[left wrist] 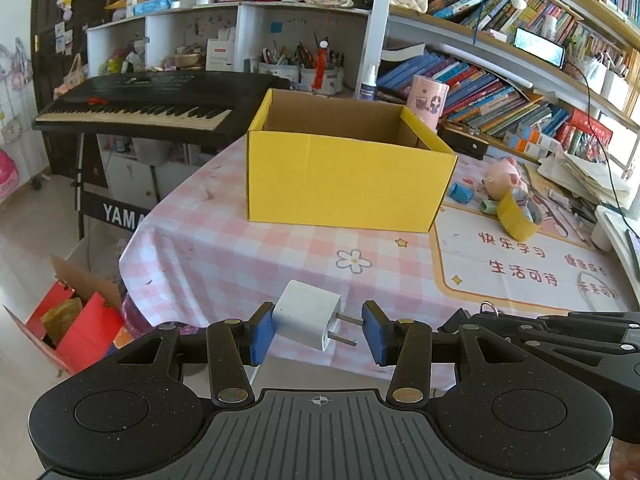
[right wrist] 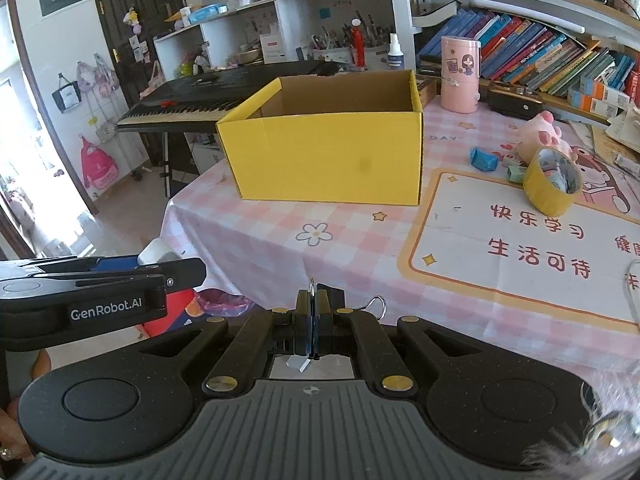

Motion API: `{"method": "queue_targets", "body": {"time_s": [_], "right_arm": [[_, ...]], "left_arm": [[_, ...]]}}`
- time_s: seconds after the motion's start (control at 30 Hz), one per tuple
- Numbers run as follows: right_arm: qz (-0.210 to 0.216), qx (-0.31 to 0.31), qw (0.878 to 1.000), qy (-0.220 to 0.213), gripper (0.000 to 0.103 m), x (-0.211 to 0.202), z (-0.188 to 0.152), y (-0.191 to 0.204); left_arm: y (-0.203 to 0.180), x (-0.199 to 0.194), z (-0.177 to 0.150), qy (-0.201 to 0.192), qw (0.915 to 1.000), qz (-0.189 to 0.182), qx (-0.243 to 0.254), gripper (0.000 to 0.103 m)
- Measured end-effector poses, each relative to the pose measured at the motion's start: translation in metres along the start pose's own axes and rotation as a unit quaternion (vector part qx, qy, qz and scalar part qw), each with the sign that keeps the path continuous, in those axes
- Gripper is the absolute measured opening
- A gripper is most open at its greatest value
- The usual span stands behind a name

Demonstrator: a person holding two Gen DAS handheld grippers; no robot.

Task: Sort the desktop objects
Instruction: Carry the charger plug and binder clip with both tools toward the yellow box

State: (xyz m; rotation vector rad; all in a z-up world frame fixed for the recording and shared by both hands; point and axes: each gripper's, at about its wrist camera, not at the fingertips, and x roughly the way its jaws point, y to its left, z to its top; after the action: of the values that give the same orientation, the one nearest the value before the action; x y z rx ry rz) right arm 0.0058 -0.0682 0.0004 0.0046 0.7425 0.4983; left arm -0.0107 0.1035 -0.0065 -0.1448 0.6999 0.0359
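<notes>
An open yellow cardboard box (left wrist: 344, 176) stands on the pink checked tablecloth; it also shows in the right wrist view (right wrist: 324, 160). My left gripper (left wrist: 318, 332) is shut on a white plug adapter (left wrist: 308, 314), its two prongs pointing at the right pad, held above the table's near edge. My right gripper (right wrist: 314, 322) is shut on a binder clip (right wrist: 376, 306), whose wire handles stick out. A yellow tape roll (right wrist: 552, 186), a blue object (right wrist: 484, 159) and a pink plush pig (right wrist: 540, 136) lie right of the box.
A pink cylinder cup (right wrist: 460, 74) stands behind the box. Bookshelves line the back and right. A black keyboard (left wrist: 160, 108) stands left of the table. A box with red bags (left wrist: 76, 320) sits on the floor at left. The left gripper's side (right wrist: 100, 292) shows at left.
</notes>
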Motion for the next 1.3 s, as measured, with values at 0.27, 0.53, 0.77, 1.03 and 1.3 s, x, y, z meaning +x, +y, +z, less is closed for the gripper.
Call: {"method": "queue_targets", "body": {"time_s": [0.27, 0.53, 0.77, 1.03, 1.3], "right_arm": [[0.001, -0.002, 1.000, 0.002, 0.002, 0.004, 0.001, 0.003], [0.001, -0.016, 1.000, 0.005, 0.002, 0.009, 0.005, 0.010], [0.002, -0.027, 1.000, 0.007, 0.002, 0.012, 0.010, 0.017], [0.003, -0.023, 1.000, -0.002, 0.002, 0.017, 0.024, 0.014], [0.008, -0.015, 0.999, -0.028, 0.002, 0.021, 0.052, 0.005]], "left_arm": [[0.001, 0.000, 0.000, 0.000, 1.0000, -0.001, -0.001, 0.045], [0.008, 0.003, 0.003, -0.004, 1.0000, -0.007, -0.004, 0.045], [0.012, 0.003, 0.009, -0.011, 0.9999, -0.009, -0.004, 0.045], [0.009, 0.004, 0.021, -0.026, 0.9996, -0.010, 0.006, 0.045], [0.005, 0.007, 0.051, -0.063, 0.9980, -0.013, 0.003, 0.045]]}}
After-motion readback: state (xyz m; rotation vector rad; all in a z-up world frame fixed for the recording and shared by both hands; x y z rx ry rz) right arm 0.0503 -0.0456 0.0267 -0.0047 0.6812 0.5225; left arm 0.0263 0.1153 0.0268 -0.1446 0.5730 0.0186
